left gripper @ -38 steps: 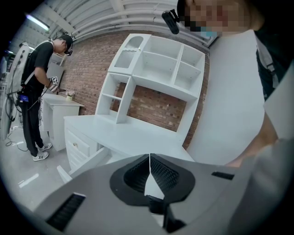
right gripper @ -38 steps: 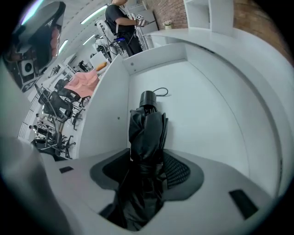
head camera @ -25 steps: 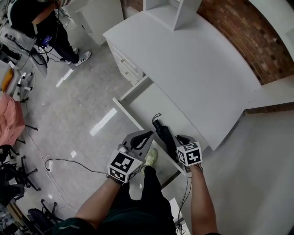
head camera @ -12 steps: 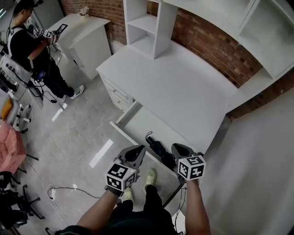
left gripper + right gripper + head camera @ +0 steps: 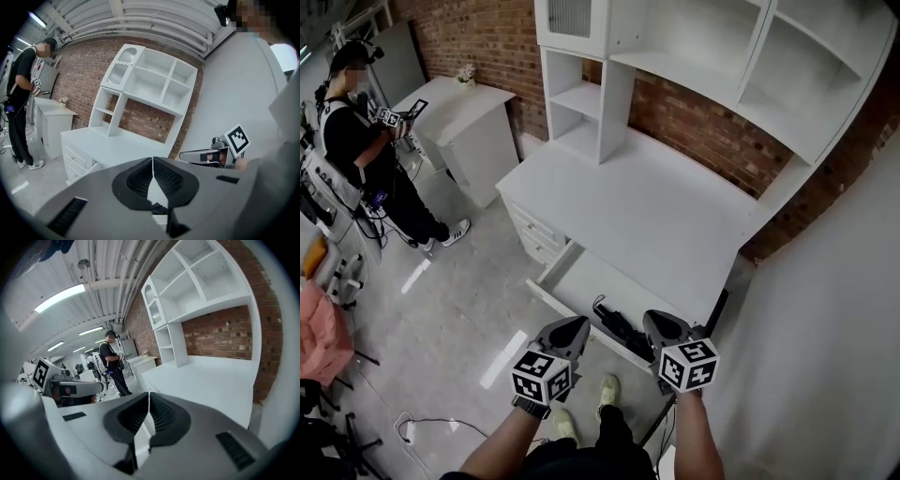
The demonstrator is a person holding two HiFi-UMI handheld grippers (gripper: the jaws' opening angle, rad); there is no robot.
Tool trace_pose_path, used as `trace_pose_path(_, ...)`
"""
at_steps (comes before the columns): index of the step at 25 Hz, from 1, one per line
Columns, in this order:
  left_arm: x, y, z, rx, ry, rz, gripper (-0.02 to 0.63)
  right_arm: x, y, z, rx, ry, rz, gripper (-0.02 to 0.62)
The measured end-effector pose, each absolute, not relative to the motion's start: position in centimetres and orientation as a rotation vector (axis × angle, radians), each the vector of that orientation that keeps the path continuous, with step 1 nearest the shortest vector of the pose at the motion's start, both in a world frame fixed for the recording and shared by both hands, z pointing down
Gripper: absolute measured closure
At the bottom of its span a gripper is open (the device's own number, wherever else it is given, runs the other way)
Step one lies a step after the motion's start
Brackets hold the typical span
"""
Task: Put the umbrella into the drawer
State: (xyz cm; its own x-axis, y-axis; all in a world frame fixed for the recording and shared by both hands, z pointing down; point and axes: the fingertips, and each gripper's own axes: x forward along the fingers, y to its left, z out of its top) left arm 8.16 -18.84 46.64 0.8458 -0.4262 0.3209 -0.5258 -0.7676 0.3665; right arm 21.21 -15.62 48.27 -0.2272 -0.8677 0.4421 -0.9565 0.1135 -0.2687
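Head view, umbrella (image 5: 620,327) inside open drawer (image 5: 581,277)

Grey grippers (image 5: 577,322) (image 5: 652,318) bear black-and-white marker cubes (image 5: 542,377) (image 5: 689,364).

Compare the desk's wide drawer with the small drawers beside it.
The wide drawer is pulled open; the small drawers are shut. The wide drawer shows a black umbrella inside; the small drawers hide their contents. Both are white and part of one desk.
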Motion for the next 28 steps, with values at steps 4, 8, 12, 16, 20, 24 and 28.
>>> trace_pose_path(4,7.4,-18.1,45.0,2.581,-0.695,0.281,0.594,20.9,-14.4,45.7,1.874,-2.237,0.725,0.586)
trace_pose_path(8,6.6,-17.6,43.3,2.591,-0.693,0.261,0.594,20.6,-13.5,43.6,1.925,-2.237,0.668,0.586)
trace_pose_path(12,5.4,-17.3,41.4,2.603,-0.714,0.247,0.594,20.6,-12.6,41.2,2.013,-2.219,0.578,0.586)
trace_pose_path(16,4.6,-17.0,38.7,2.636,-0.718,0.184,0.594,20.5,-11.7,38.5,2.094,-2.223,0.485,0.586)
trace_pose_path(20,3.7,-16.6,35.8,2.668,-0.719,0.123,0.594,19.6,-10.8,35.6,2.124,-2.234,0.383,0.586)
trace_pose_path(24,3.0,-16.1,32.9,2.705,-0.729,0.078,0.594,19.0,-9.8,32.2,2.164,-2.247,0.278,0.586)
trace_pose_path(28,2.5,-15.6,30.5,2.744,-0.732,0.029,0.594,18.5,-9.2,29.3,2.192,-2.263,0.172,0.586)
